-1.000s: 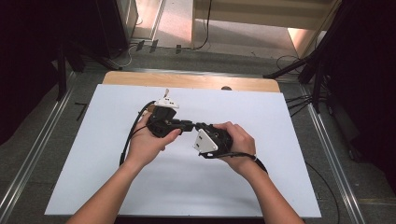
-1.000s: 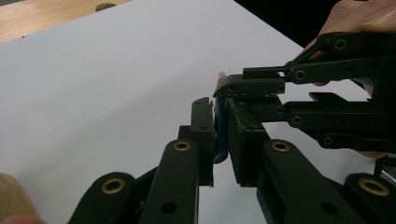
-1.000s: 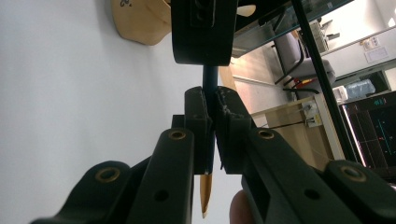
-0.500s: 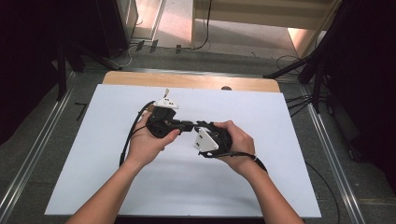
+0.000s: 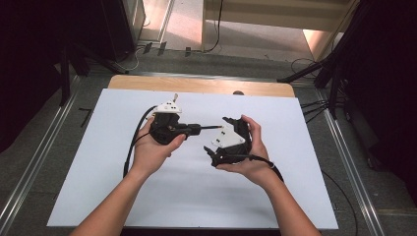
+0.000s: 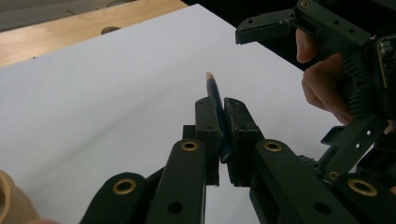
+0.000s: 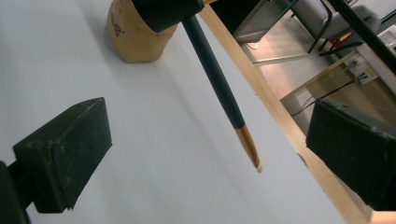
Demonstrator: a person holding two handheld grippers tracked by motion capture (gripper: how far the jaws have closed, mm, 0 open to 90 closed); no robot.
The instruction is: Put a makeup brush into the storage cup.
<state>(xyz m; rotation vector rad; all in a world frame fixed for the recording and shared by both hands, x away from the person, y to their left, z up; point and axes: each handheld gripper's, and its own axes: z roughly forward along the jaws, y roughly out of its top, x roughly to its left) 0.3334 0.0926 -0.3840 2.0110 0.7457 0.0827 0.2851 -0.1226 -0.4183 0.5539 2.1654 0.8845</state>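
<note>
A white sheet (image 5: pixel 187 196) covered the desk, with a strip of bare wood (image 5: pixel 196 84) showing along the far edge and grey floor beyond. From my remote seat I logged the forearms entering over the near edge, both hands meeting around the middle of the desk. The left hand (image 5: pixel 152 152) held the left gripper (image 6: pixel 222 128), its jaws clenched on a dark blue pencil (image 6: pixel 215 100). In the left gripper view the pencil ran up between the two pads and its bare wooden tip stuck out past them, above the white sheet. In the high view the pencil pointed toward the right gripper (image 5: pixel 231 129), lying roughly level above the middle of the desk. The right hand (image 5: pixel 248 157) held that gripper just beside the tip, jaws released and spread wide. In the right gripper view the pencil hung between the two open pads, touching neither; a tan, rounded object (image 7: pixel 135 35) sat behind it, and I could not tell what it was.
</note>
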